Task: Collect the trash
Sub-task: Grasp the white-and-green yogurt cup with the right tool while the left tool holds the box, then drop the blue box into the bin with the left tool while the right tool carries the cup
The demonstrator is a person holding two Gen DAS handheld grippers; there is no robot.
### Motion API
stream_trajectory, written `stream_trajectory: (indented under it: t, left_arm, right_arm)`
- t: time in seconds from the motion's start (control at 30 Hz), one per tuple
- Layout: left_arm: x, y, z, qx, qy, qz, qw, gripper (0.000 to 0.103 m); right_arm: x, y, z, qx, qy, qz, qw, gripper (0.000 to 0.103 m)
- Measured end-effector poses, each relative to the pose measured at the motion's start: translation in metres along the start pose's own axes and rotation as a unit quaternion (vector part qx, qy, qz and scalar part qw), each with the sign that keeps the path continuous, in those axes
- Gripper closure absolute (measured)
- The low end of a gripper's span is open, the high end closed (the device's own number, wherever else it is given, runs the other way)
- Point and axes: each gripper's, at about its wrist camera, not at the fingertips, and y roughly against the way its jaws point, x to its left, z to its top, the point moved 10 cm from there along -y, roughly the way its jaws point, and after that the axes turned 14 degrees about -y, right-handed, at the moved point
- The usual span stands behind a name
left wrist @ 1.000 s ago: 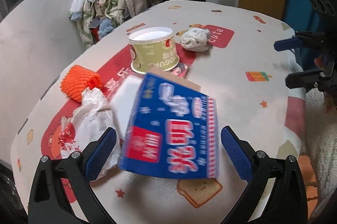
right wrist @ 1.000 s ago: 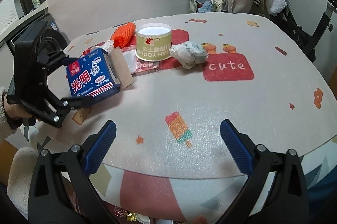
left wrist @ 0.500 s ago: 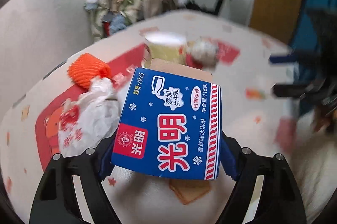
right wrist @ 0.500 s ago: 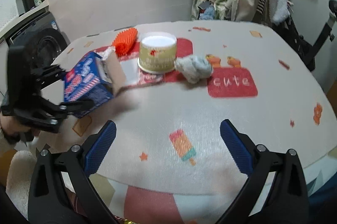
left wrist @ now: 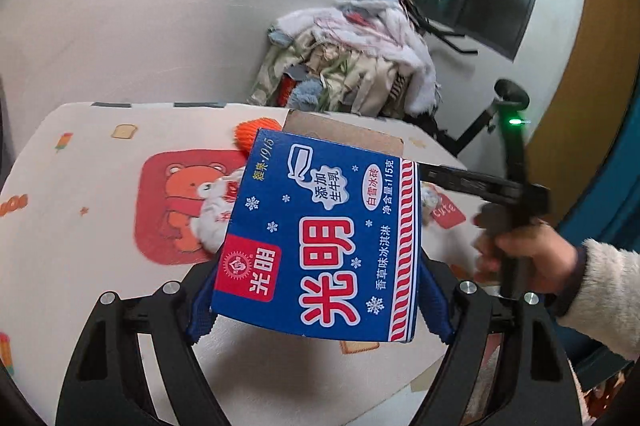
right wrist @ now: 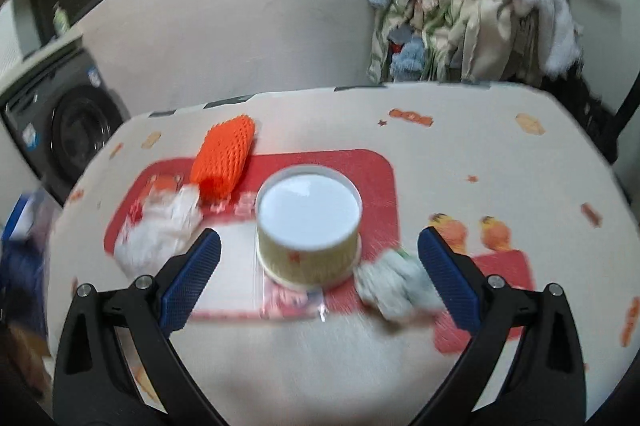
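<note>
My left gripper (left wrist: 318,310) is shut on a blue ice-cream box (left wrist: 320,246) and holds it above the table, its brown flap pointing away. The box hides most of the trash behind it; an orange foam net (left wrist: 248,134) and a white crumpled wrapper (left wrist: 216,214) show beside it. My right gripper (right wrist: 319,238) is open and low over the table, its jaws either side of a yellow yogurt cup (right wrist: 308,226) without touching it. A crumpled tissue (right wrist: 396,286) lies by its right finger. The foam net (right wrist: 224,158) and the wrapper (right wrist: 160,230) lie left of the cup.
A flat plastic packet (right wrist: 292,300) lies in front of the cup on the patterned table cover (right wrist: 480,154). A pile of clothes (right wrist: 472,6) hangs behind the table. A washing machine (right wrist: 68,122) stands at the left, an exercise bike (left wrist: 508,106) at the right.
My left gripper closed on the blue box, lifted it off the table and rolled. My right gripper moved forward across the table up to the yogurt cup.
</note>
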Motion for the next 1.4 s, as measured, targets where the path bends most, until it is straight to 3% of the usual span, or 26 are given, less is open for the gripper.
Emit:
stream_trajectory:
  t: [0.27, 0.33, 0.4, 0.7, 0.97, 1.13, 1.4]
  left_arm:
    - [0.025, 0.025, -0.021, 0.005, 0.021, 0.026, 0.9994, 0.024]
    - [0.028, 0.027, -0.025, 0.007, 0.026, 0.03, 0.9992, 0.024]
    - [0.026, 0.032, -0.031, 0.009, 0.031, 0.032, 0.9989, 0.024]
    - [0.011, 0.035, -0.043, 0.024, 0.028, 0.025, 0.999, 0.024]
    - [-0.022, 0.042, -0.063, 0.042, 0.016, 0.007, 0.999, 0.024]
    - [-0.053, 0.052, -0.08, 0.057, -0.007, -0.008, 0.9983, 0.024]
    - [-0.107, 0.067, -0.131, 0.096, -0.053, -0.042, 0.9931, 0.024]
  right_arm:
    - [0.009, -0.049, 0.002, 0.042, 0.008, -0.027, 0.999, 0.009]
    - [0.007, -0.056, 0.001, 0.053, -0.004, -0.03, 0.998, 0.028]
    - [0.007, -0.055, 0.0, 0.053, -0.016, -0.02, 0.998, 0.028]
    - [0.035, 0.026, -0.012, -0.013, 0.027, 0.05, 0.998, 0.028]
    - [0.039, 0.106, -0.087, -0.039, 0.05, 0.059, 0.996, 0.028]
    - [0.04, 0.141, -0.134, -0.03, 0.045, 0.068, 0.996, 0.028]
    - [0.039, 0.182, -0.174, -0.036, 0.031, 0.078, 0.996, 0.028]
